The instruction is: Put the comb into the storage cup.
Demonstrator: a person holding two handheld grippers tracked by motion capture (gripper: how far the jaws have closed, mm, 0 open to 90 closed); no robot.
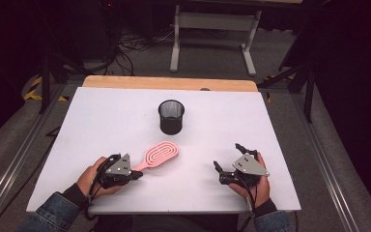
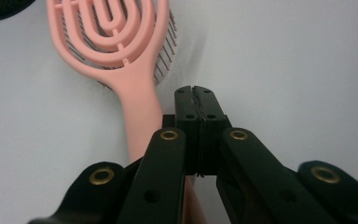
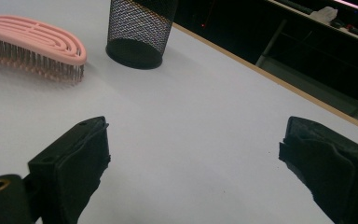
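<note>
A pink vented hairbrush [image 1: 160,154] lies bristles down on the white table [image 1: 101,121], its handle pointing toward my left gripper [image 1: 136,175]. In the left gripper view the brush handle [image 2: 142,116] runs beside and under the left gripper [image 2: 196,100], whose jaws are pressed together with nothing between them. My right gripper [image 1: 228,155] rests on the table at the right, jaws wide apart and empty. From the right gripper [image 3: 193,140] the hairbrush [image 3: 32,37] lies far off to the left.
A black mesh cup [image 1: 171,116] stands upright beyond the brush, also in the right gripper view [image 3: 140,28]. The table's wooden back edge [image 1: 169,83] borders a floor with cables and a desk frame [image 1: 212,29].
</note>
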